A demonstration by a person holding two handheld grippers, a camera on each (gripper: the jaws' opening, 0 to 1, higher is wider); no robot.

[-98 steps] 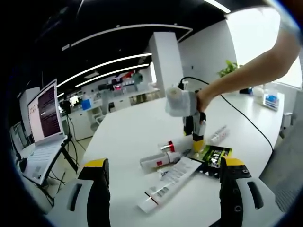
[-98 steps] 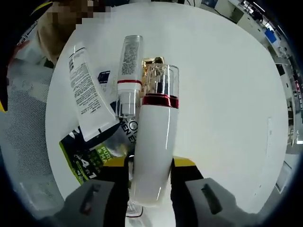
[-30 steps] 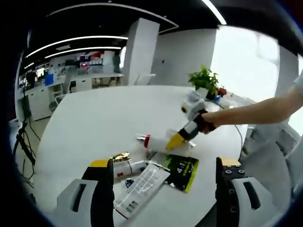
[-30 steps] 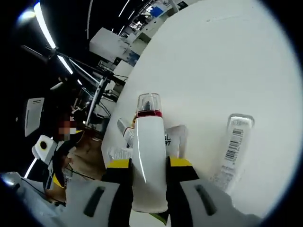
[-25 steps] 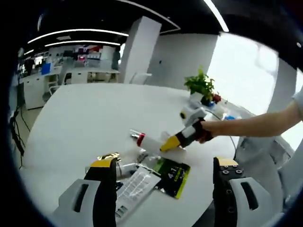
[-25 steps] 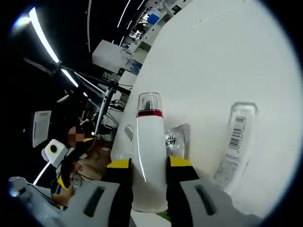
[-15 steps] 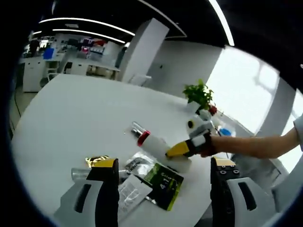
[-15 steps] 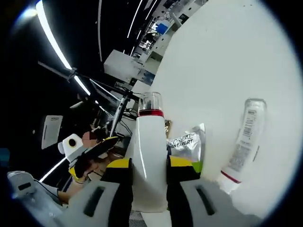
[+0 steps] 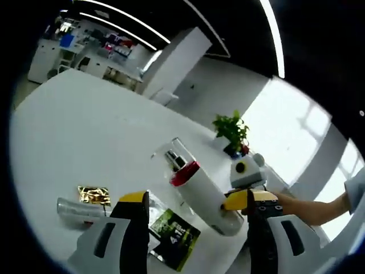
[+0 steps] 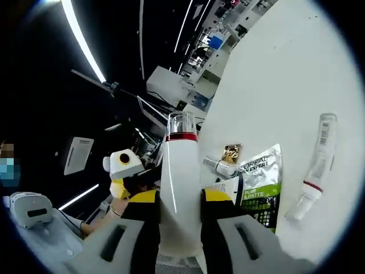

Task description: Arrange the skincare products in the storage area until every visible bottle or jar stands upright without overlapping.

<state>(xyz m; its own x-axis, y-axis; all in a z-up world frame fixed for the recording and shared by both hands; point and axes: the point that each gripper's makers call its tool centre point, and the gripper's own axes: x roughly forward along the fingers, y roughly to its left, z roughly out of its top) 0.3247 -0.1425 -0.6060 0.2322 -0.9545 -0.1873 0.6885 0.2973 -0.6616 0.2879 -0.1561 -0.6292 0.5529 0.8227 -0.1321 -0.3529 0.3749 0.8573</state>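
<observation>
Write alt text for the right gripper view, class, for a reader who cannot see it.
The right gripper clamps a white pump bottle with a red band and clear cap, lifted above a white table. On the table lie a green-and-silver sachet and a clear tube.

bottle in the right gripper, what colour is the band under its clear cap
Red, on the white bottle; clearest in the right gripper view.

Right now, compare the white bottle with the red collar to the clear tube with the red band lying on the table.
The white bottle with the red collar is clamped in the right gripper off the white table; the clear tube with the red band lies flat and untouched. The bottle is opaque and stout; the tube is see-through and slim. Both carry a red ring.
</observation>
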